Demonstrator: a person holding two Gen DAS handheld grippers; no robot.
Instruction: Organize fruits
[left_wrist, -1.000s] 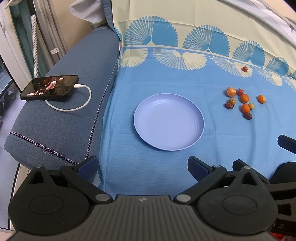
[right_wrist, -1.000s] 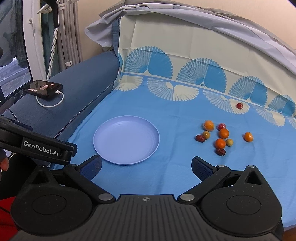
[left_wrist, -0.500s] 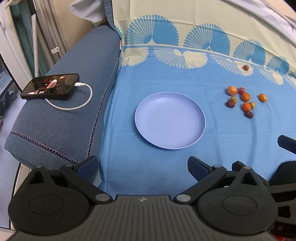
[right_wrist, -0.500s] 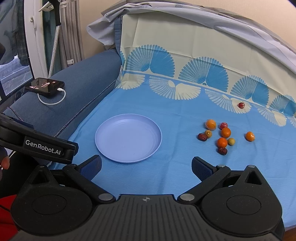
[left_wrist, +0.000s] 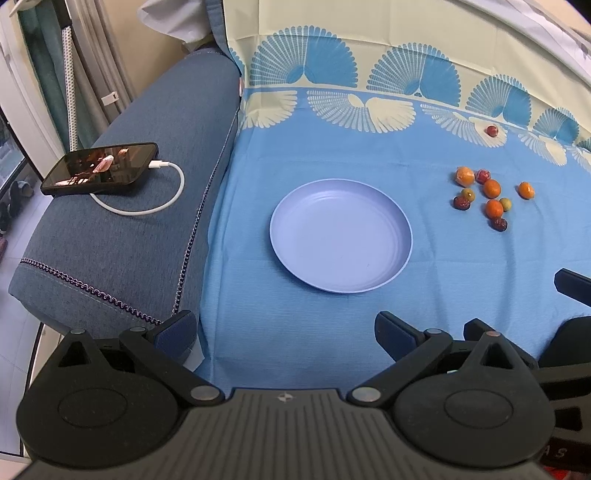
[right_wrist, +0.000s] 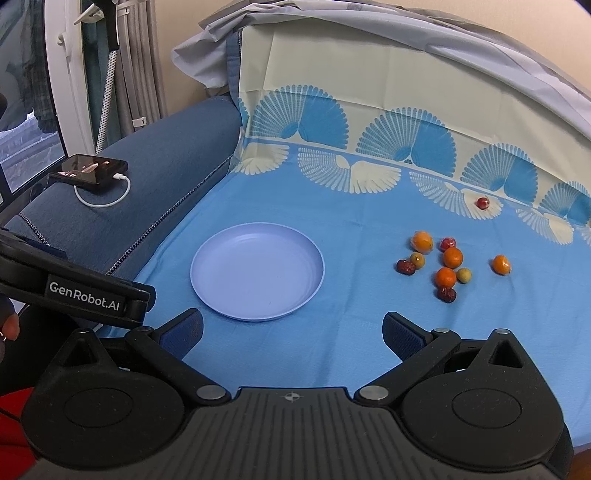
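- Left gripper (left_wrist: 284, 334) hovers with fingers spread wide, holding nothing.
- Right gripper (right_wrist: 291, 334) is likewise spread and empty.
- Lavender plate (left_wrist: 400, 225) lies bare on the blue cloth (left_wrist: 332, 147).
- Small fruits (right_wrist: 445, 277) cluster on the cloth right of the plate, well apart from both grippers.

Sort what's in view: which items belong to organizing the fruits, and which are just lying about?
Belongs to the job:
- plate, nothing on it
- clustered fruits
- lone red fruit, farther back

Just lying about:
- phone on the sofa arm
- its white charging cable
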